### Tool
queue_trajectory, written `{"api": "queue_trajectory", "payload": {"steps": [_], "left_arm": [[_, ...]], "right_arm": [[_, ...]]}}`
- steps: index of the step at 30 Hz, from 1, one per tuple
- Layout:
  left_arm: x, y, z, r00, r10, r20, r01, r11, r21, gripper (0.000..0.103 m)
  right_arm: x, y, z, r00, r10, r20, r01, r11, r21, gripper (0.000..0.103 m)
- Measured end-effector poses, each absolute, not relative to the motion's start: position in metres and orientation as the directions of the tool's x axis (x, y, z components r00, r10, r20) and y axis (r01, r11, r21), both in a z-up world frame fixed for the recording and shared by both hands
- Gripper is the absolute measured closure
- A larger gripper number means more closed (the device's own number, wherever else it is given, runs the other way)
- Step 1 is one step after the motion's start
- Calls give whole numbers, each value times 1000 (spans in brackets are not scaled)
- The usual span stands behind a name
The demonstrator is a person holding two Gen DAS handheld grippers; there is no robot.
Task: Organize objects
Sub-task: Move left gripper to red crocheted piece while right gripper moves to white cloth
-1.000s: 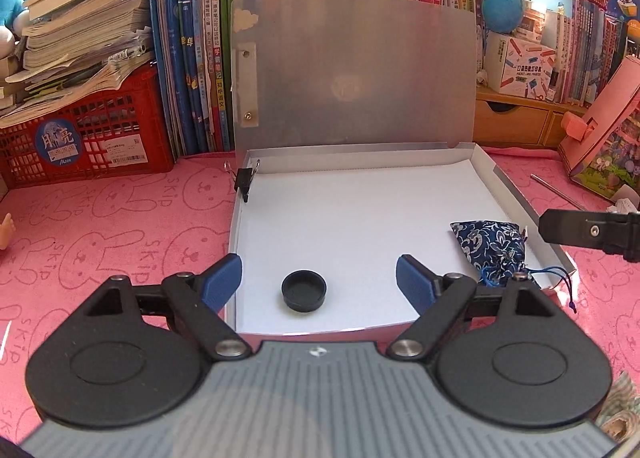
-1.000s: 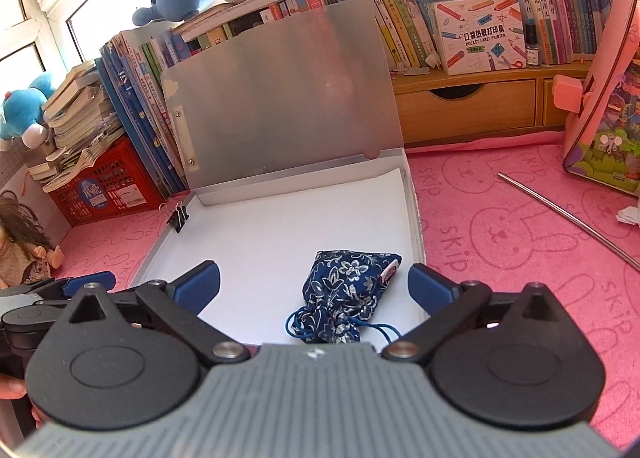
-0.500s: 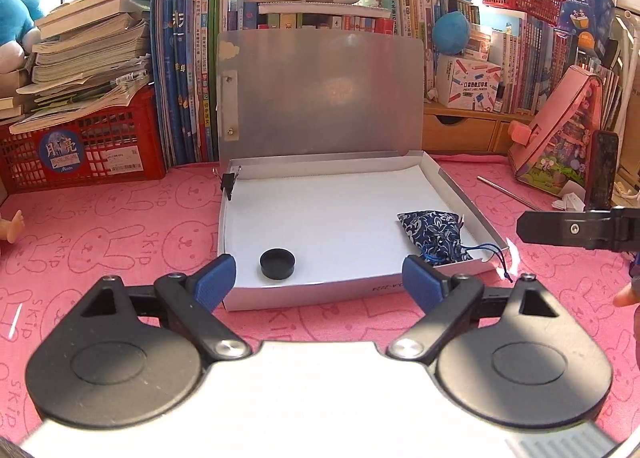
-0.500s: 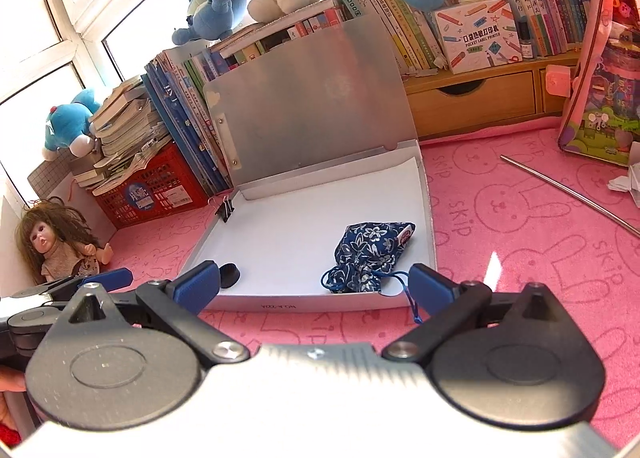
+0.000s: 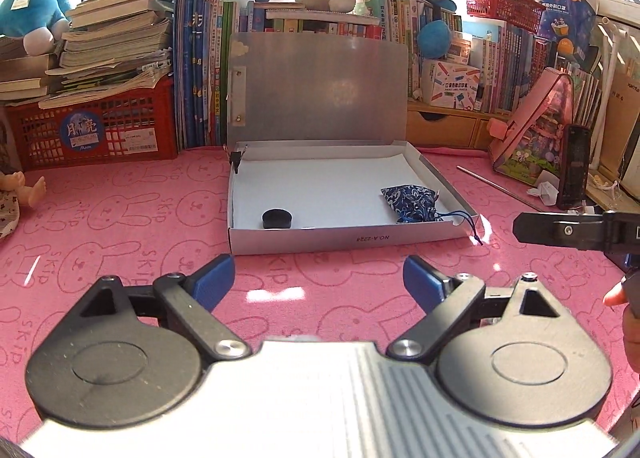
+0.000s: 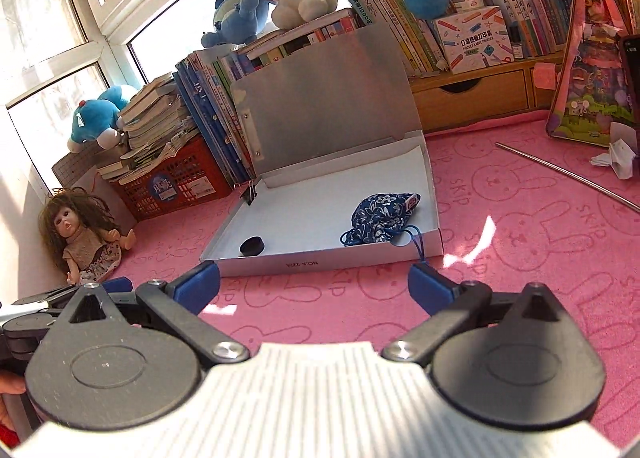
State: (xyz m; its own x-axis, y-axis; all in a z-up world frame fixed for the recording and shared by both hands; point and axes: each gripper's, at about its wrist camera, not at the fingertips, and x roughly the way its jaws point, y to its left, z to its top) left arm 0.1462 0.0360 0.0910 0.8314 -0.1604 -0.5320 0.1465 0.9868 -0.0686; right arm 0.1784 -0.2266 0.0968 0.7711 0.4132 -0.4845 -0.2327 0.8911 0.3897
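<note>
An open white box [image 5: 352,242] [image 6: 320,264] with its silver lid up stands on the pink mat. Inside lie a round black cap [image 5: 276,218] [image 6: 252,246] at the front left and a blue floral drawstring pouch [image 5: 412,203] [image 6: 382,219] at the right, its cord hanging over the front wall. A black binder clip [image 5: 236,157] [image 6: 251,193] grips the box's back left corner. My left gripper [image 5: 318,282] is open and empty, in front of the box. My right gripper [image 6: 314,285] is open and empty, also in front of the box.
A red crate [image 5: 92,129] with stacked books, upright books and plush toys line the back. A doll [image 6: 84,234] sits at the left. A metal rod [image 6: 568,173], crumpled paper [image 6: 616,155] and a pink toy house [image 5: 532,137] are at the right.
Both grippers have pulled back and up, away from the box, staying open. The cap and the pouch stay in the box.
</note>
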Motion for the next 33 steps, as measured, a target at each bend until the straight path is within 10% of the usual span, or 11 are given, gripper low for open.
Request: {"api": "queue_trajectory", "payload": {"steps": [33], "left_arm": [[20, 43, 44, 875, -127, -467, 131, 991, -25, 5]], "right_arm": [[69, -193, 52, 803, 234, -548, -196, 972, 127, 0]]}}
